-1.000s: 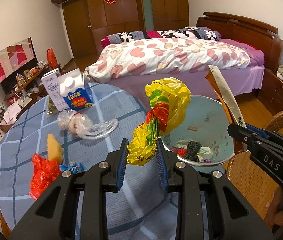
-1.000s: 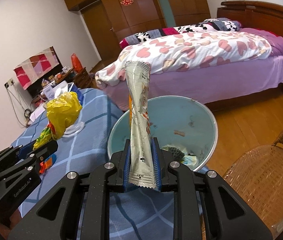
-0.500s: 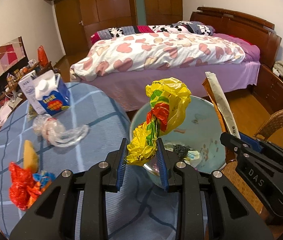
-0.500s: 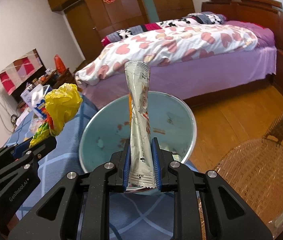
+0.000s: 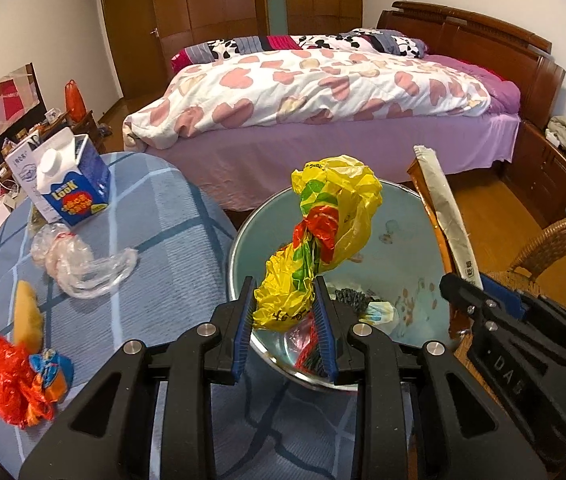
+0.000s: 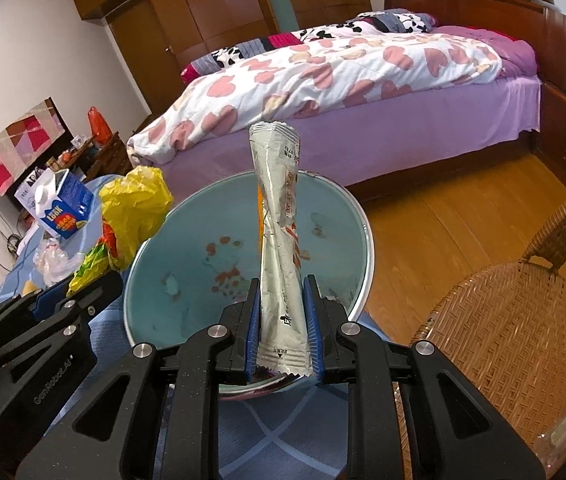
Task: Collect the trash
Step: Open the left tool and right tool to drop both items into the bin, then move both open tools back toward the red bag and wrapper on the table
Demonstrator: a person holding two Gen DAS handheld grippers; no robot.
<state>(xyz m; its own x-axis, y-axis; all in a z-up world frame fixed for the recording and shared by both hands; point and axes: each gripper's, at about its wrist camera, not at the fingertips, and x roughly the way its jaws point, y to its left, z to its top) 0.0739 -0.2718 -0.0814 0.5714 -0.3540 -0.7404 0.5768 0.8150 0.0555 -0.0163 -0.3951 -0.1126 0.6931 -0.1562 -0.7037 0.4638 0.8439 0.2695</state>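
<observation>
My left gripper [image 5: 285, 312] is shut on a crumpled yellow plastic bag [image 5: 323, 236] and holds it above the near rim of a light blue trash bin [image 5: 403, 216]. My right gripper [image 6: 281, 334] is shut on a long silver snack wrapper [image 6: 279, 220], upright over the same bin [image 6: 187, 248]. The bin holds some rubbish at its bottom. On the blue checked table [image 5: 163, 240] lie a clear plastic bag [image 5: 79, 264], a red and orange wrapper [image 5: 15, 380], a yellow piece [image 5: 27, 316] and a blue milk carton [image 5: 71, 184].
A wicker chair [image 6: 515, 328] stands to the right of the bin. A bed with a heart-print quilt [image 5: 323, 88] fills the back of the room. A low cabinet with clutter [image 5: 11, 148] is at the far left.
Both grippers have moved forward and over the bin with their loads still held. The bin now lies directly under the bag and the wrapper.
</observation>
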